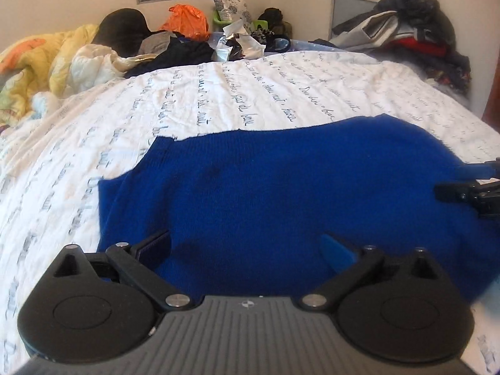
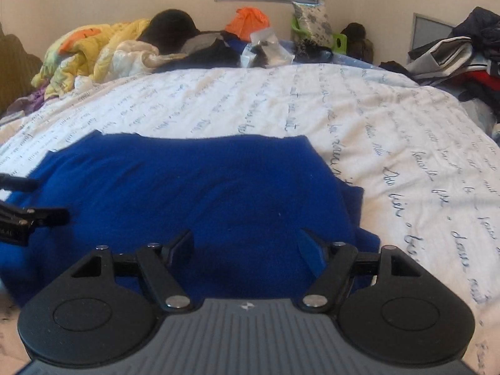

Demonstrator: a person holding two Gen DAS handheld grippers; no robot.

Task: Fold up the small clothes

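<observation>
The left gripper (image 1: 247, 251), a black two-finger tool with blue pads, hovers with its fingers spread wide and nothing between them but the cloth lying below; the right gripper (image 2: 247, 248) likewise stands with its fingers apart and empty, so neither one is holding the garment. Both point down over the near edge of the royal-blue knitted sweater (image 1: 281, 193), which lies spread on the white bedsheet printed with grey handwriting (image 1: 265, 93), roughly in the middle of the bed's near half. From the left wrist view the tip of the right gripper shows at the right edge, just over the blue knit, so the two tools work side by side. The sweater reads as a compact, roughly rectangular slab with a straight far edge; on the right a second layer peeks out at the side (image 2: 359, 218), which suggests at least one fold has been laid over. I judge the fold partly done, perhaps nearly so: no sleeve sticks out loose, yet the piece is broad, and a final halving may remain. The heap of mixed clothes (image 1: 422, 37) at the far right corner hints that more items await.
</observation>
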